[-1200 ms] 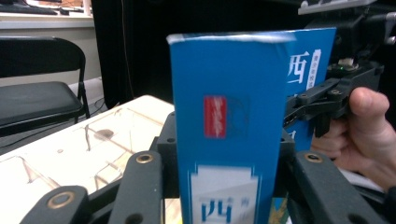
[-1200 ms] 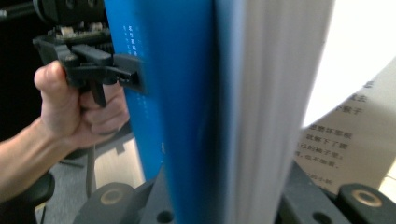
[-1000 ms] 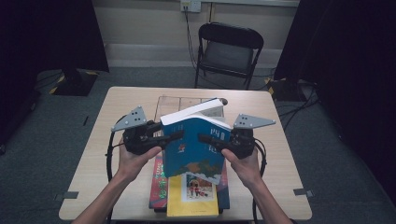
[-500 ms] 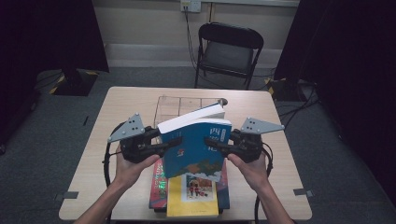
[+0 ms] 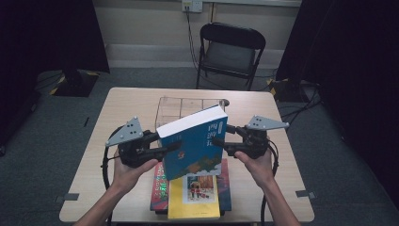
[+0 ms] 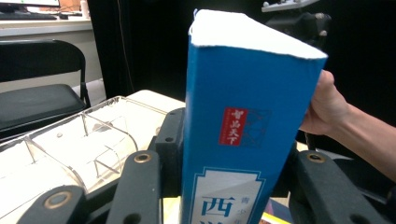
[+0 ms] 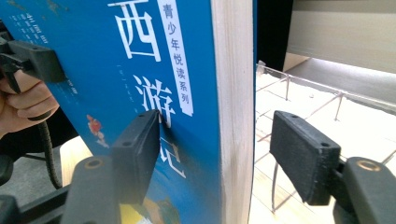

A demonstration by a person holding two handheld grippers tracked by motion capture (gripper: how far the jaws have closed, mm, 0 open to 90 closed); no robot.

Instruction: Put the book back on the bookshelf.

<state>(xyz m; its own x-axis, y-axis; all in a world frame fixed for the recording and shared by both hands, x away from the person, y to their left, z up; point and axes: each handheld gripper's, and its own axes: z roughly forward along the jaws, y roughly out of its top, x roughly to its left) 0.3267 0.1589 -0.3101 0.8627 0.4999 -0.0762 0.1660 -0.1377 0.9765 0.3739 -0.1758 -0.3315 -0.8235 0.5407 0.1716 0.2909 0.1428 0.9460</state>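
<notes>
The blue book (image 5: 195, 141) hangs tilted above the table (image 5: 131, 101), over a stack of books (image 5: 193, 195) and in front of a clear divided tray (image 5: 188, 107). The left gripper (image 5: 162, 143) clamps its spine edge, pads pressed on both covers. The right gripper (image 5: 226, 141) has just been opening; the page edge sits between its jaws, one pad standing clear.

The thick blue book (image 5: 195, 143) is hanging in the air, tilted, with its white page edge facing up and its cover, with white Chinese characters, facing the high view. It is staying above the stack of books (image 5: 193, 193) that is lying on the counter (image 5: 122, 108).
</notes>
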